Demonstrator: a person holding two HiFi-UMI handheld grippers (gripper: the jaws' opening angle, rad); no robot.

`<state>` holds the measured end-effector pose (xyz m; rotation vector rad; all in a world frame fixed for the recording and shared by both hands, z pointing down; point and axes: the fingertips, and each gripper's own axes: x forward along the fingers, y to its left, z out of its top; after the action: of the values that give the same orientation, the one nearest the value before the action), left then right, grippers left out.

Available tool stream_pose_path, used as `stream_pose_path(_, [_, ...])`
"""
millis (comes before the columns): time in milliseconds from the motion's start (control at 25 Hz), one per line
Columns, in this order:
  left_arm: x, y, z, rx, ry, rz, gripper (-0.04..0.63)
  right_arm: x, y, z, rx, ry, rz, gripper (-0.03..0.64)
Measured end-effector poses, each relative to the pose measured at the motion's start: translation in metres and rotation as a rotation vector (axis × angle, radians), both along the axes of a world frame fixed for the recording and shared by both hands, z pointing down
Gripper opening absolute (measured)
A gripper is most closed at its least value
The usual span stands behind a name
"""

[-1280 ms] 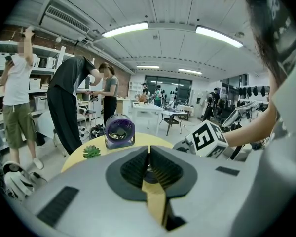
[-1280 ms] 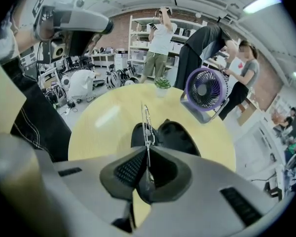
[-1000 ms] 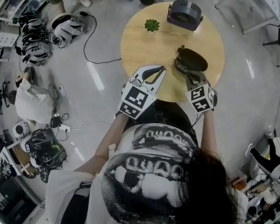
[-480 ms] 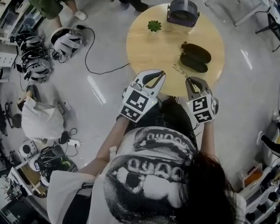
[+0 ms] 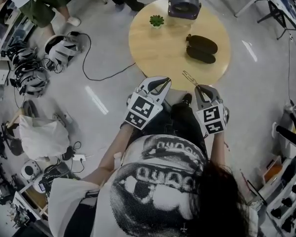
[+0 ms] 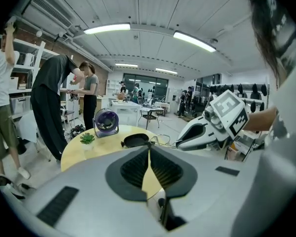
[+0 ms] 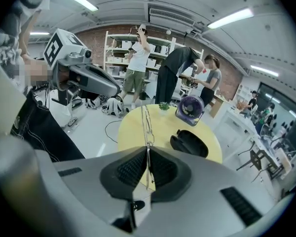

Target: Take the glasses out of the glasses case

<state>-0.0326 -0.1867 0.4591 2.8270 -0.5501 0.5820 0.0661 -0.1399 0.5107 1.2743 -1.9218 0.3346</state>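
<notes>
Now right gripper (image 5: 199, 88) fingers clamped on glasses (image 5: 189, 77); left gripper (image 5: 163, 79) fingers together; glasses case (image 5: 201, 49) open on table (image 5: 158, 48).

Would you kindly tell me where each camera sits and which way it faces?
Head view: on the person's head, facing steeply down at the round table; hair, shirt, left gripper and right gripper show.
Left gripper view: on the left gripper, facing along its shut, empty jaws toward the fan; the right gripper shows at right.
Right gripper view: on the right gripper, along jaws shut on the glasses, toward the table.
Shared: both gripper views show the open glasses case.
</notes>
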Motion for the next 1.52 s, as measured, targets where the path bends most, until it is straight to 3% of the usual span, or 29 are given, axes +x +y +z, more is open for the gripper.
stream_pose_path(280, [0.004, 0.021, 0.003, -0.013, -0.012, 0.055, 0.020, 0.005, 0.028, -0.011, 0.008, -0.019, 0.072, 0.012])
stream_pose_path(800, [0.054, 0.060, -0.004, 0.035, -0.045, 0.140, 0.020, 0.053, 0.077, -0.022, 0.051, -0.087, 0.176, 0.012])
stream_pose_path(1080, [0.081, 0.100, -0.020, 0.072, -0.049, 0.108, 0.020, 0.081, 0.120, -0.031, 0.086, -0.096, 0.157, 0.012])
stream_pose_path(1520, [0.097, 0.178, -0.022, 0.045, -0.035, 0.006, 0.020, 0.095, 0.189, -0.031, 0.102, -0.079, 0.051, 0.012])
